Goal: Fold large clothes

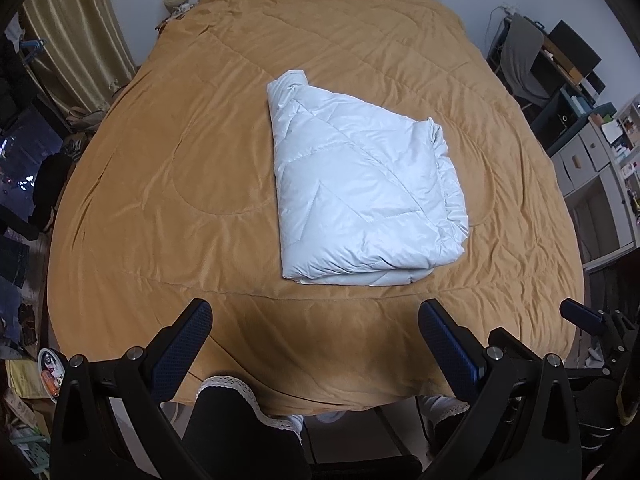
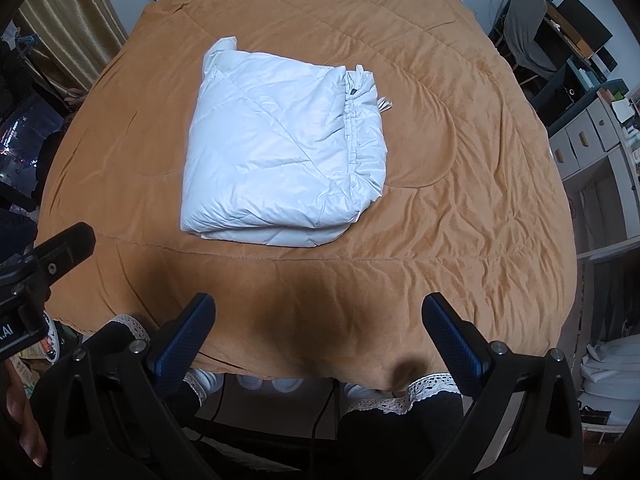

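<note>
Near the middle of the tan quilted bedspread (image 1: pixel 160 184) lies a pale blue-white padded garment (image 1: pixel 360 184), folded into a thick square, its zip edge toward the right side. Both grippers, left gripper (image 1: pixel 316 344) and right gripper (image 2: pixel 320 336), hover spread wide above the near edge, holding nothing.
</note>
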Action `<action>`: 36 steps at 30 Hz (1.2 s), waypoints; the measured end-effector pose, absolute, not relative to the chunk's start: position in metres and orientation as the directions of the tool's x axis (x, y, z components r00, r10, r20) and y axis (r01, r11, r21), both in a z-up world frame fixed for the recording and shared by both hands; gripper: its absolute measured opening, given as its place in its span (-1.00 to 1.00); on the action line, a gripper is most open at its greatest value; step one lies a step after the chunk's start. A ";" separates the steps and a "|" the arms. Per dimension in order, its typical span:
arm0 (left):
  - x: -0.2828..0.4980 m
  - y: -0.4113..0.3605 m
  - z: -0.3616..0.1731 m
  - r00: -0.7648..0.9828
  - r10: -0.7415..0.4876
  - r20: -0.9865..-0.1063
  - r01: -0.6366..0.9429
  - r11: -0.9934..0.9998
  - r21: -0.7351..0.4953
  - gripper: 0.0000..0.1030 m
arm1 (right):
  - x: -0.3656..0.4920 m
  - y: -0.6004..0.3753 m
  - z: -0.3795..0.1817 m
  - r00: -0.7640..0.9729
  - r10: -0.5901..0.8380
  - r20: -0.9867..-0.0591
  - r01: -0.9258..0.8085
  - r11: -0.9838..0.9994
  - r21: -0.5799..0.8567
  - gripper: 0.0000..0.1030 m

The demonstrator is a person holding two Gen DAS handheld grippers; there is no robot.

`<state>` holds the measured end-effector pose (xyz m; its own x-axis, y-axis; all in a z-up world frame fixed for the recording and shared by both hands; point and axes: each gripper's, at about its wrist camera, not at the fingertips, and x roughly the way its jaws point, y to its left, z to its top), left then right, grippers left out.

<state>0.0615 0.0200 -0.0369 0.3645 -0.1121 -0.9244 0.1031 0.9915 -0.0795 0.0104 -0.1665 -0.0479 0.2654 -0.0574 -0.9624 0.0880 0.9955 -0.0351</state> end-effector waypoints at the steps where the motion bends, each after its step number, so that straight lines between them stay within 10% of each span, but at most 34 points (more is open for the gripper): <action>1: 0.061 0.021 -0.037 0.364 -0.112 -0.925 0.101 0.992 -0.081 1.00 | 0.010 -0.167 -0.047 0.267 -0.056 -0.962 0.090 0.995 -0.033 1.00; 36: 0.057 0.018 -0.045 0.345 -0.113 -0.932 0.095 0.992 -0.084 1.00 | 0.010 -0.164 -0.052 0.257 -0.049 -0.965 0.125 0.992 -0.017 1.00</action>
